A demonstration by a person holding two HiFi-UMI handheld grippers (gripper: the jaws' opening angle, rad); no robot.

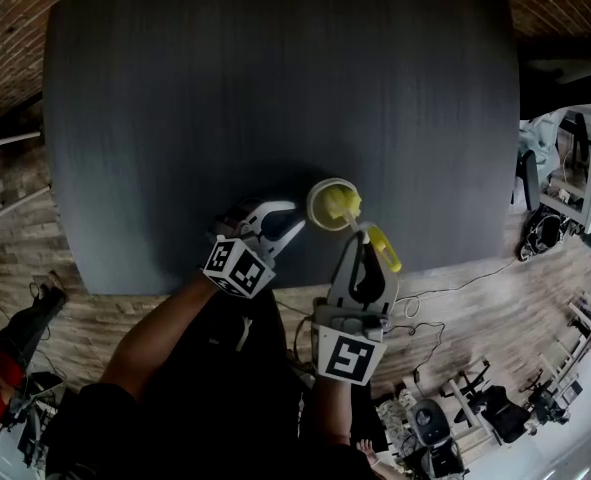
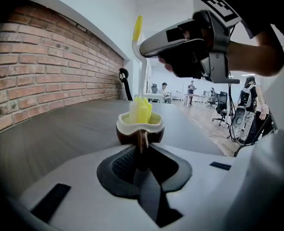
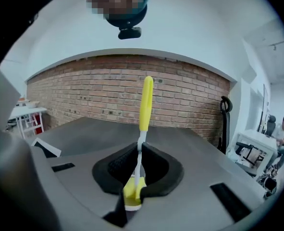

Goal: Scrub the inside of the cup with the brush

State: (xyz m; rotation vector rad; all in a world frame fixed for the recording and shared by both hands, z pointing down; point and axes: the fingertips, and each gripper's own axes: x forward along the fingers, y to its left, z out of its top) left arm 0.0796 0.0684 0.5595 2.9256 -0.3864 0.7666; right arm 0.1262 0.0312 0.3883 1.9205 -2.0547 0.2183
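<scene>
Trouble would most likely start at the cup (image 2: 140, 129), a small dark one with a pale lining. It stands upright close to the near edge of the table (image 1: 275, 68), roughly midway along that edge. I have it only by its thin handle, so I judge that a hard sideways stroke could twist it between my pads or tip it toward that edge. The brush (image 3: 145, 105) is the second worry. Its yellow sponge head sits down inside the cup and nearly fills the mouth, and I grip it on the slim white stem, not on the thicker yellow handle that rises above my jaws. Pressing too hard could make that stem pivot or slide in the pads, or lever the head up over the rim. My two tools also work very near each other above the cup, so a wide stroke could knock one against the other. My left gripper (image 2: 141, 150) is drawn in narrow, its jaws pinched on the cup's handle. My right gripper (image 3: 139, 153) is just as narrow, clamped on the brush's stem directly above the cup.
</scene>
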